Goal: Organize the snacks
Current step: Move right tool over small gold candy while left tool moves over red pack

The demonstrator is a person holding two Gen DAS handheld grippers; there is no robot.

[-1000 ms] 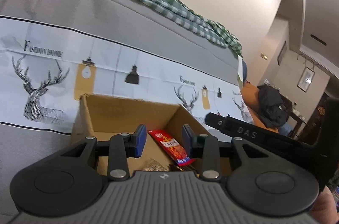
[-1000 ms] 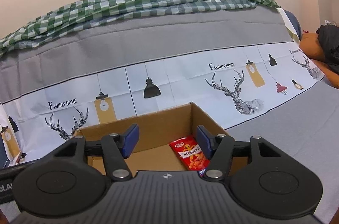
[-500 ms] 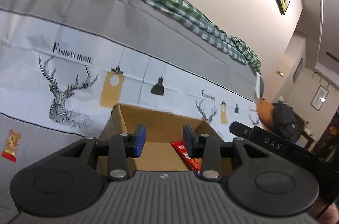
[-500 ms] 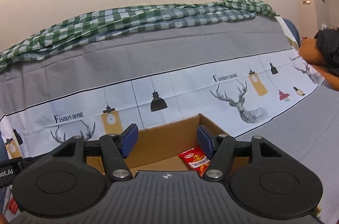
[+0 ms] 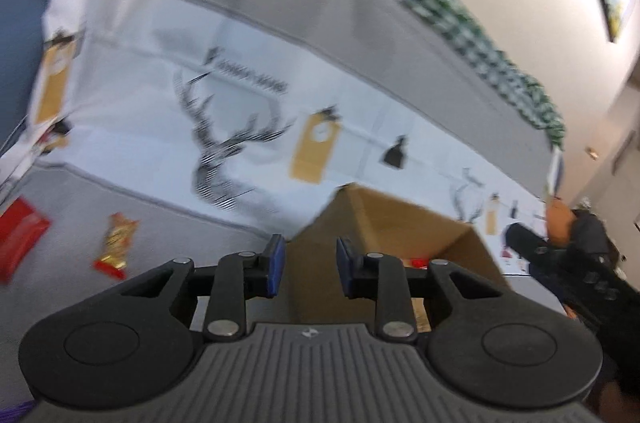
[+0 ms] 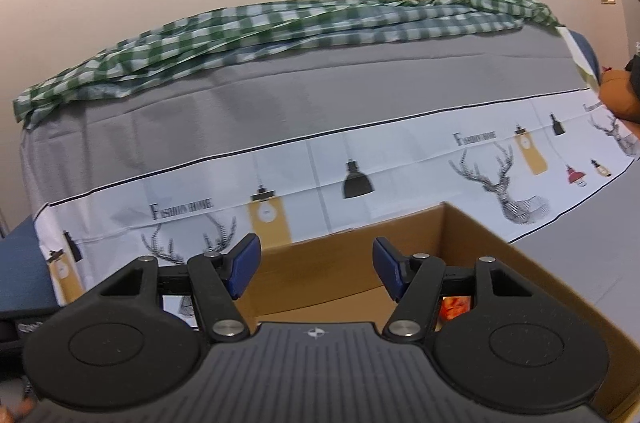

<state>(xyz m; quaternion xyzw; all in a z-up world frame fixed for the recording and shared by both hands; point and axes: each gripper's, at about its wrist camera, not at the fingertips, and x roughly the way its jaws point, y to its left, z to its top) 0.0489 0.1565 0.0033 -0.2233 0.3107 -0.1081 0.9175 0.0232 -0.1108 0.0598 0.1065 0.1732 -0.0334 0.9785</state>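
Observation:
An open cardboard box [image 5: 404,223] stands on the grey sofa seat; it also shows in the right wrist view [image 6: 340,263]. A red snack packet [image 6: 455,306] lies inside it, mostly hidden behind my right fingers. My left gripper [image 5: 307,271] is open and empty, in front of the box's left corner. A small gold-and-red snack packet [image 5: 116,241] and a flat red packet [image 5: 18,237] lie on the seat to its left. My right gripper [image 6: 316,273] is open and empty above the box's near edge.
The sofa back [image 6: 320,111] wears a grey cover with a white deer-print band and a green checked cloth [image 6: 280,27] on top. The other gripper's black body [image 5: 568,263] is at the right of the left wrist view. Dark clothes [image 5: 592,227] lie far right.
My left gripper has swung left, away from the box interior, bringing the loose packets on the seat into view. My right gripper has drifted slightly left and tilted up; the red packet is now mostly hidden.

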